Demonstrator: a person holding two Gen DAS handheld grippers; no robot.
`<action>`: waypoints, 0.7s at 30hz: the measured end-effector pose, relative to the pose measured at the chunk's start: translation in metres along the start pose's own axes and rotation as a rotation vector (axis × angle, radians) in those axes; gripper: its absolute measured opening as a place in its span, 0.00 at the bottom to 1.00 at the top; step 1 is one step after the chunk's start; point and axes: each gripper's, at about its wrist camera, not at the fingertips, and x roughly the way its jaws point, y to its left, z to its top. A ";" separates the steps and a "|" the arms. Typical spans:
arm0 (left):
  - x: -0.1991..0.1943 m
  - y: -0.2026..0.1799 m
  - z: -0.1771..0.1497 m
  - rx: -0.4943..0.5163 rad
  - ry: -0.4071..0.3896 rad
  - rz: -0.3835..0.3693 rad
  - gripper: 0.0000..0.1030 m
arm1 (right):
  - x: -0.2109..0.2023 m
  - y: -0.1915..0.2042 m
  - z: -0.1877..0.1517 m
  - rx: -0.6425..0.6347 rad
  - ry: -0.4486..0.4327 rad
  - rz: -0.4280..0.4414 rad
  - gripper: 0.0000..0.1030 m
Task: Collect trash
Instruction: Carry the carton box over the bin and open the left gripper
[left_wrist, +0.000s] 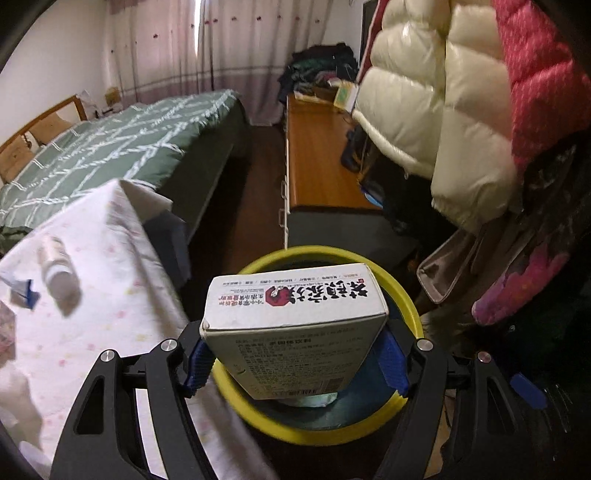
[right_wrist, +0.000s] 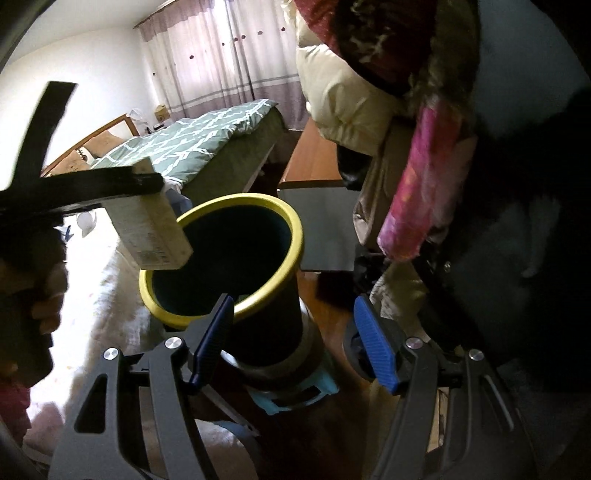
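Note:
My left gripper (left_wrist: 295, 363) is shut on a white cardboard box (left_wrist: 295, 317) with red and black print and holds it right over the open mouth of a dark trash bin with a yellow rim (left_wrist: 410, 306). Pale trash lies at the bin's bottom. In the right wrist view the box (right_wrist: 155, 229) hangs over the bin's left rim (right_wrist: 295, 236), held by the black left gripper (right_wrist: 110, 184). My right gripper (right_wrist: 295, 343) is open and empty, close in front of the bin's outer wall.
A table with a white dotted cloth (left_wrist: 92, 314) stands left of the bin, with a small bottle (left_wrist: 59, 277) and wrappers on it. Coats (left_wrist: 443, 110) hang at the right. A green bed (left_wrist: 110, 147) and a wooden cabinet (left_wrist: 317, 158) lie behind.

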 end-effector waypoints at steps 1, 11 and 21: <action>0.004 -0.002 -0.002 0.005 0.008 -0.001 0.72 | -0.001 -0.002 -0.001 0.007 0.002 -0.003 0.63; -0.055 0.018 -0.004 -0.034 -0.067 -0.007 0.84 | -0.009 0.001 -0.003 0.014 -0.005 0.010 0.65; -0.219 0.094 -0.048 -0.091 -0.250 0.123 0.93 | -0.006 0.036 -0.008 -0.040 0.013 0.077 0.65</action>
